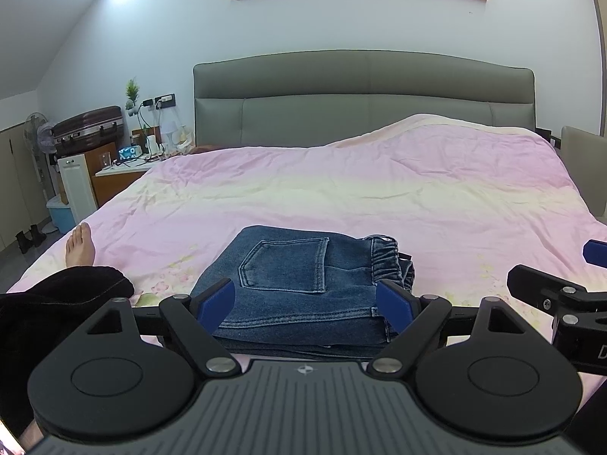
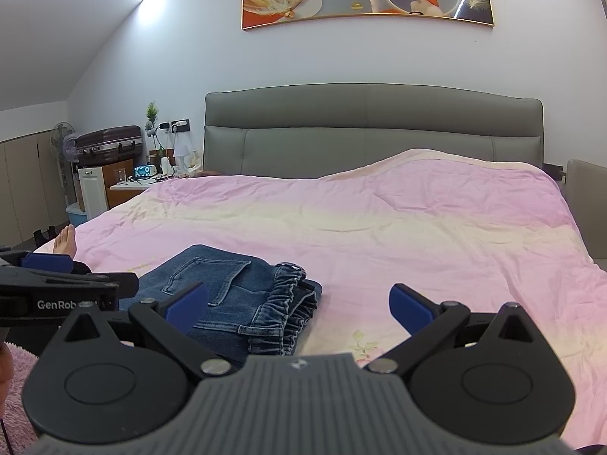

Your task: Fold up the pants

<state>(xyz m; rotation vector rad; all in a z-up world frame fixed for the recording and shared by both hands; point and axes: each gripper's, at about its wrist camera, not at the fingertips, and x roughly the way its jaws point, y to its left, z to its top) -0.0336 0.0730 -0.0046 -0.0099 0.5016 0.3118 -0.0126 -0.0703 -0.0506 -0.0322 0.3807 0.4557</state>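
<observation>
A: Your left tool [image 1: 305, 301] is spread wide and holds nothing. Its blue pads sit either side of the folded pants [image 1: 299, 284], near the stack's front edge.

B: And the right one?

A: Your right tool [image 2: 297, 305] is spread too, also empty. Its left pad overlaps the pants [image 2: 235, 295] in the picture; its right pad is over bare quilt [image 2: 379, 227].

B: Where do the pants lie?

A: On the bed, close to its near edge, as a compact stack with a back pocket on top and the gathered waistband on the right side.

B: How much room do you have?

A: Plenty ahead and to your right: open pink quilt runs to the headboard [image 1: 360, 106]. Left is tighter. A bare foot [image 1: 79, 244] rests at the bed's left edge, and a dark trouser leg [image 1: 57, 303] lies just beside the pants.

B: What differs between views?

A: The right view shows the waistband's folds and a belt loop clearly, plus your left tool's side, lettered "GenRob". The left view shows the pocket squarely and only the tip of your right tool at the far right edge.
</observation>
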